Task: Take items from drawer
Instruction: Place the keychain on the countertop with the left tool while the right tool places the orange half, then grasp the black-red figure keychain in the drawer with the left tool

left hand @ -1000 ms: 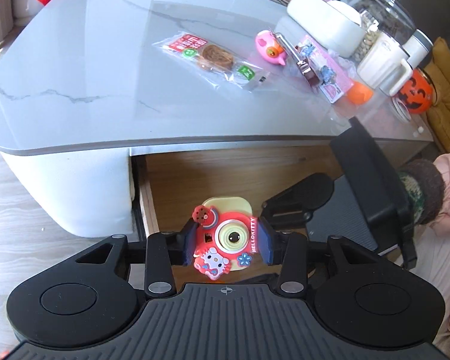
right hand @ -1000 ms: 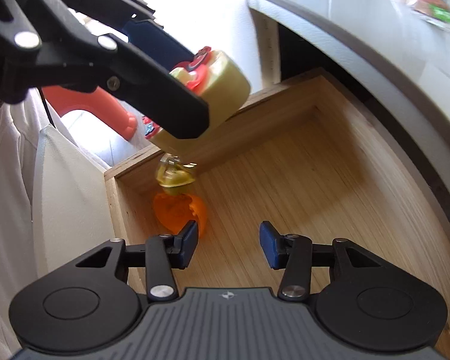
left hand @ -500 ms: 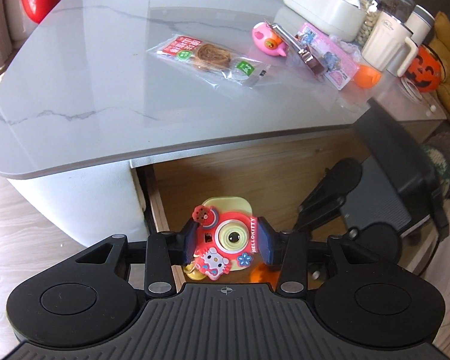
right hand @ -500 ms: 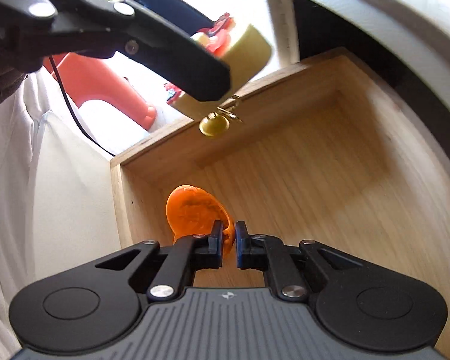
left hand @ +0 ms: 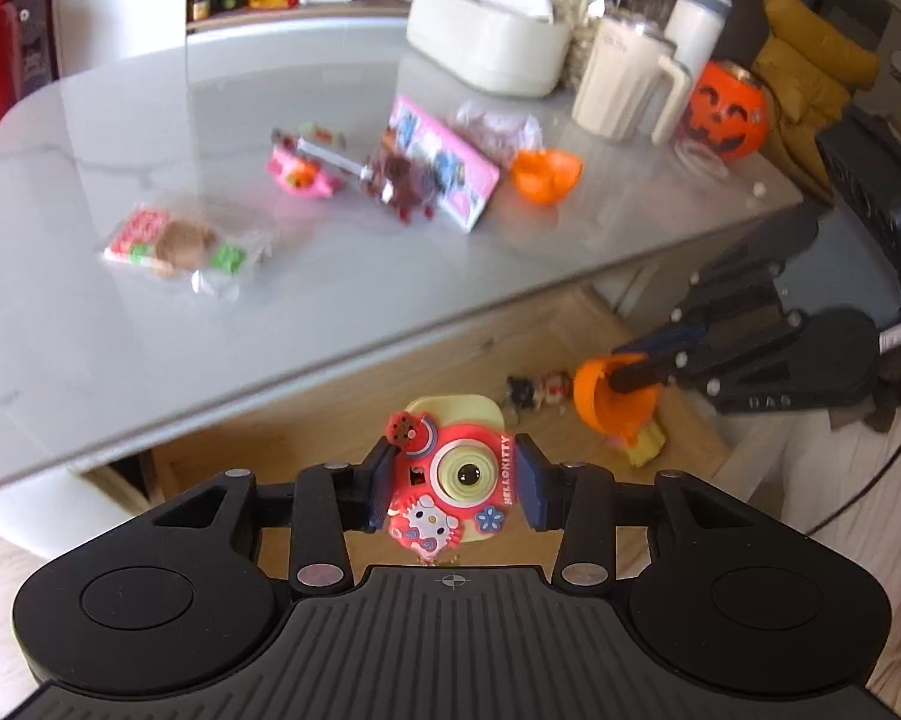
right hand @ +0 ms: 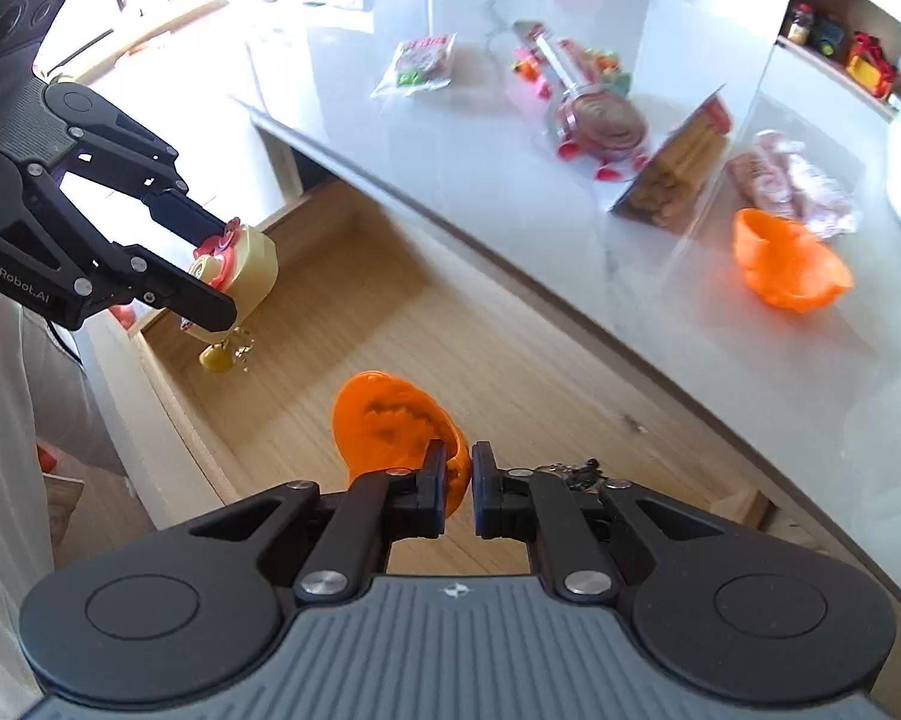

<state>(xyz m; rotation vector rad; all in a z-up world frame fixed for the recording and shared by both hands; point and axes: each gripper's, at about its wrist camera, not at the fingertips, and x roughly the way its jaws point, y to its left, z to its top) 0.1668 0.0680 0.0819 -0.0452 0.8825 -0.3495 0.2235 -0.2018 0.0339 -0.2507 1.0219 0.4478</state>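
Observation:
My left gripper (left hand: 456, 480) is shut on a red and yellow Hello Kitty toy camera (left hand: 450, 450), held above the open wooden drawer (left hand: 306, 438). A small yellow charm (right hand: 216, 358) dangles under the camera. My right gripper (right hand: 457, 477) is shut on the rim of an orange pumpkin half-shell (right hand: 384, 420), lifted over the drawer floor (right hand: 510, 360). In the left wrist view the right gripper (left hand: 621, 373) shows at the right with the orange shell (left hand: 606, 402). The right wrist view has the left gripper (right hand: 225, 267) at the left.
A dark keychain (left hand: 534, 390) and a yellow item (left hand: 645, 441) lie in the drawer. On the marble tabletop (left hand: 120, 330) are a snack packet (left hand: 180, 246), a pink toy (left hand: 300, 174), a pink card pack (left hand: 444, 168), another orange half-shell (left hand: 546, 174), a jug (left hand: 624, 84) and a pumpkin bucket (left hand: 729, 111).
My right gripper closed on the orange shell and lifted it off the drawer floor. My left gripper rose with the camera, and both views now look across the tabletop.

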